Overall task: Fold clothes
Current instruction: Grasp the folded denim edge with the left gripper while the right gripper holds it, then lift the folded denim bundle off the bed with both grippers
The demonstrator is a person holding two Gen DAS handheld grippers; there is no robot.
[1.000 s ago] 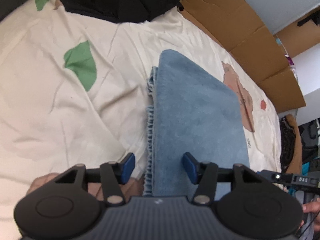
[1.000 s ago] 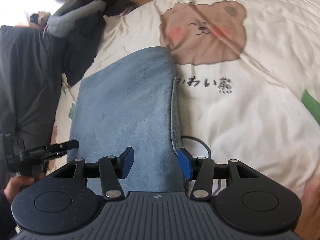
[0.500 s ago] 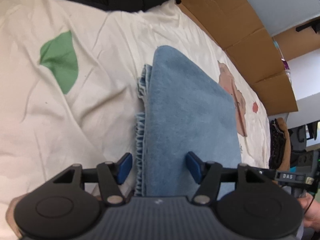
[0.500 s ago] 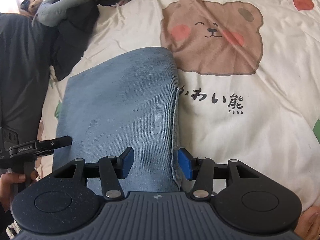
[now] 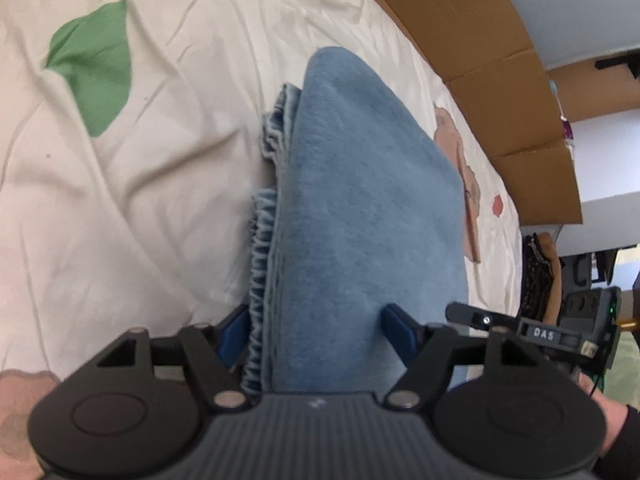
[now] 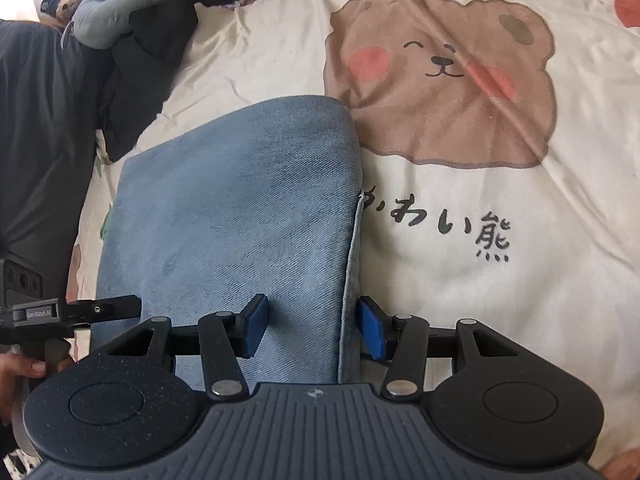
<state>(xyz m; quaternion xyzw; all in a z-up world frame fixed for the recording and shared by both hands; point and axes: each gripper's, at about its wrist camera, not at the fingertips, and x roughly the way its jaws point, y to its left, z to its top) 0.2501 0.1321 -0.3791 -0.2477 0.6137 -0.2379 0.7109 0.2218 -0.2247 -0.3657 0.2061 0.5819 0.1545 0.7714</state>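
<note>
A folded blue denim garment [image 5: 360, 208] lies on the bed sheet, its gathered waistband edge [image 5: 260, 280] facing left in the left wrist view. My left gripper [image 5: 316, 336] is open at the garment's near end, with the waistband edge and several cloth layers between its blue fingertips. In the right wrist view the same garment [image 6: 240, 208] shows its stitched hem [image 6: 352, 248] on the right. My right gripper [image 6: 313, 330] is open, straddling that hem at the opposite end. Each gripper shows in the other's view: right gripper [image 5: 536, 334], left gripper [image 6: 76, 310].
The cream sheet [image 6: 460, 208] carries a brown bear print [image 6: 440, 72] and a green patch [image 5: 96, 80]. Dark clothes and a grey sleeve [image 6: 132, 12] lie at the bed's far end. Cardboard panels [image 5: 480, 40] line the far side. A hand [image 6: 24, 368] holds the left gripper.
The left gripper's fingers have spread slightly and closed in on the waistband edge. The right wrist view has shifted a little along the garment; its fingers keep the same gap.
</note>
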